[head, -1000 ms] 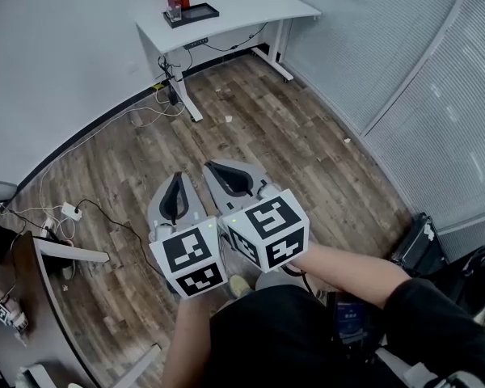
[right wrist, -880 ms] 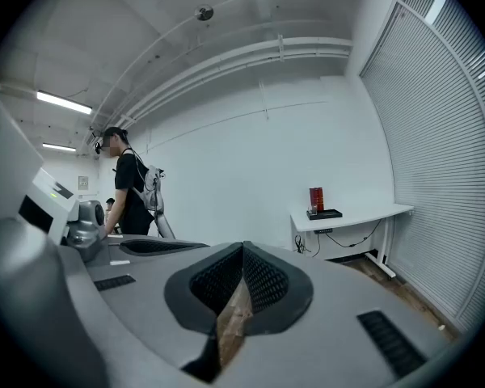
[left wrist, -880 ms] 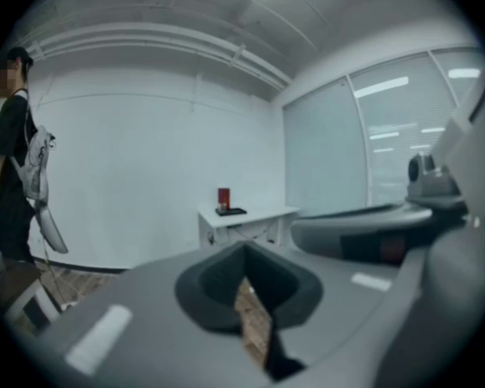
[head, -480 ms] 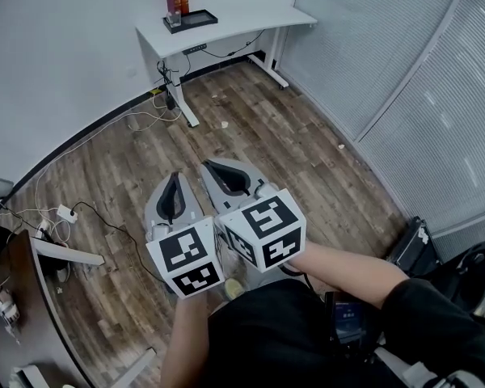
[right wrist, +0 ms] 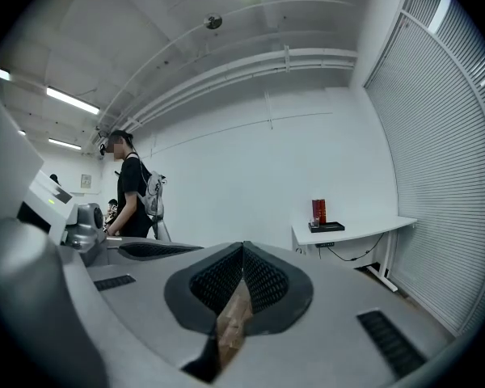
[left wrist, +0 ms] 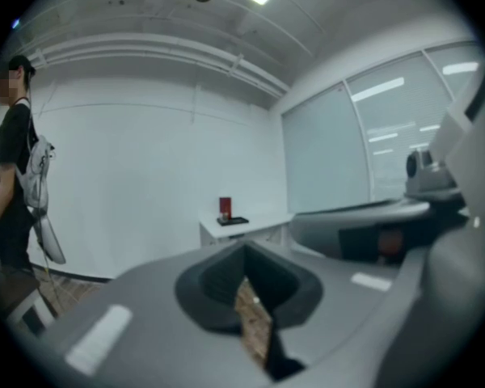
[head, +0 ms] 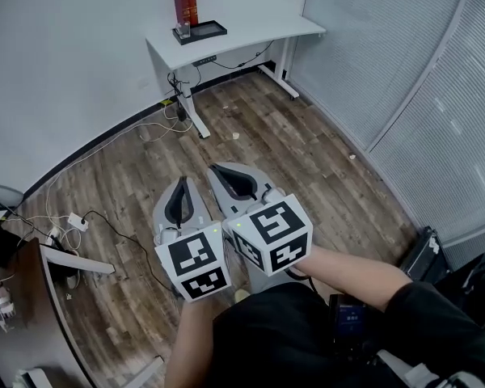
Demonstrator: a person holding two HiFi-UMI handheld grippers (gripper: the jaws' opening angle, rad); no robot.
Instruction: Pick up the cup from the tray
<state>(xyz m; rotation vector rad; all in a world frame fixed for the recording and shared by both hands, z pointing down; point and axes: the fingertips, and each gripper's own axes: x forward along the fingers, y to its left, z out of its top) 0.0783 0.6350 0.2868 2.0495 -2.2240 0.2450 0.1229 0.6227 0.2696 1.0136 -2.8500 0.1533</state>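
Left tongs (head: 180,186) and right tongs (head: 226,174), two, both closed, empty; one cup (head: 183,31) on one distant tray (head: 210,29).

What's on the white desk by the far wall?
A dark tray, a red box upright at its left end, and what looks like a small clear cup by the box. What's behind the box is hidden.

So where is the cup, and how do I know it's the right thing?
Find the white desk against the far wall. On it lies a flat black tray, with a tall red box at its left end. The cup is the small see-through thing just in front of that box, much shorter than it.
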